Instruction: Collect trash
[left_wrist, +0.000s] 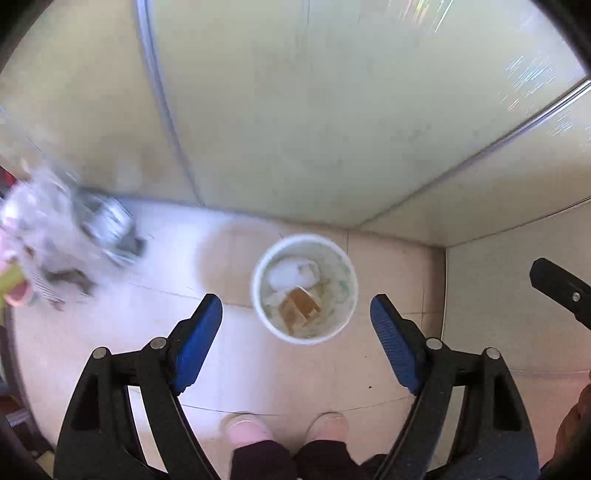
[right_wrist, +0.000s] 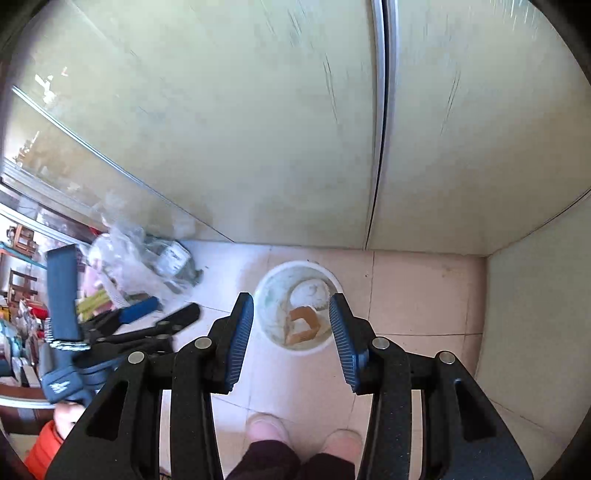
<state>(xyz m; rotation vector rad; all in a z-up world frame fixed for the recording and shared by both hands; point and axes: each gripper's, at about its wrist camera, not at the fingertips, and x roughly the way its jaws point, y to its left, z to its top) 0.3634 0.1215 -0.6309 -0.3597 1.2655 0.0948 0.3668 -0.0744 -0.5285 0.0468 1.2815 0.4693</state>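
Both grippers point down at a white bucket (left_wrist: 304, 288) on the tiled floor (left_wrist: 236, 362) by pale cabinet doors (left_wrist: 295, 110). Left gripper (left_wrist: 296, 317) jaws wide apart, nothing between them. Right gripper (right_wrist: 291, 317) part open, pads gripping nothing. Bucket holds white crumpled trash (left_wrist: 293, 271) and a brown tape roll (left_wrist: 298, 305). A blurred clear bag pile (left_wrist: 55, 236), maybe more trash, lies on the floor left of the bucket
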